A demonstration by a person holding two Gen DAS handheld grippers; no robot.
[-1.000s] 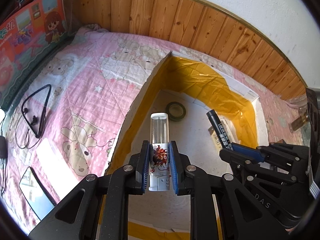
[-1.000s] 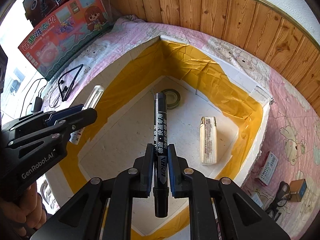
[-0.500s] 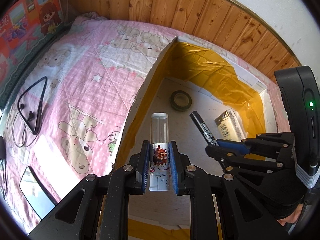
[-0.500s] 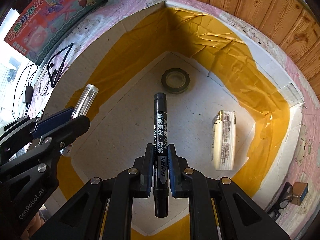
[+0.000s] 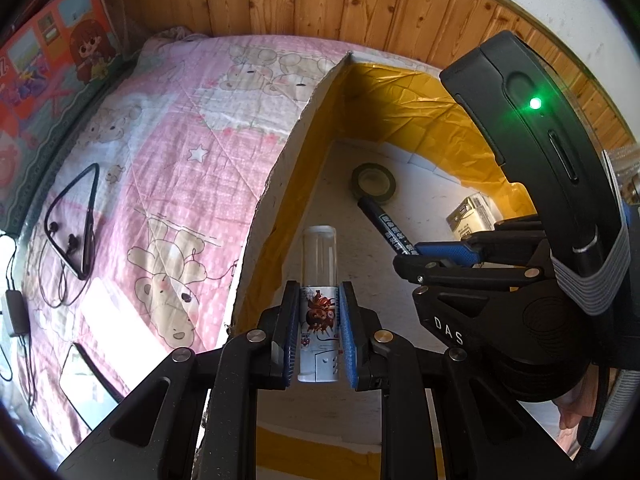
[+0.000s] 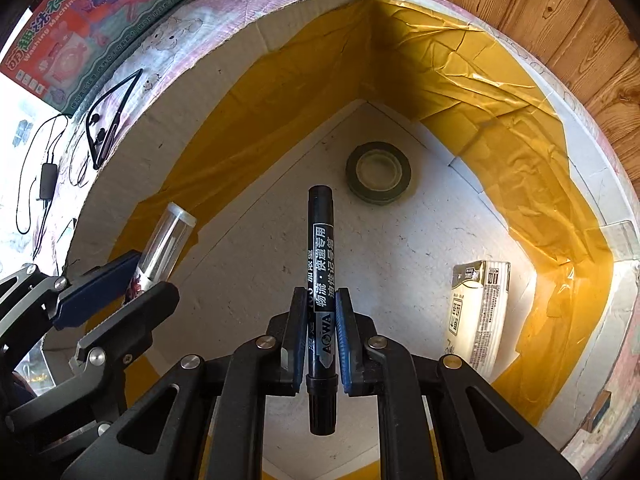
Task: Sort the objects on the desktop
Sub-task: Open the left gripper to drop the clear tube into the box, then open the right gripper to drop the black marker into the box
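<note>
The small bottle [image 5: 319, 312] sits between the pads of my left gripper [image 5: 319, 332], hanging over the near edge of the cardboard box [image 6: 248, 40], and that gripper's jaws are opening, the printed label still between the pads, which look to be just touching it. I judge it light and rigid, with a clear plastic cap that looks slick, so the labelled body is the sensible place to hold, not the cap. The black marker [image 6: 321, 280] is clamped by my right gripper [image 6: 321, 336] low on its barrel near the tail end, held above the box floor; it reads as light, stiff and smooth, and a mid-barrel hold would stop it pivoting. Already lying inside the box I count one roll of dark tape [image 6: 378, 171] and one small cream carton [image 6: 478, 316] on its side. Outside, on the pink quilt [image 5: 168, 152], I see one neckband earphone [image 5: 74, 224] and one toy box [image 6: 92, 20] against the wall
</note>
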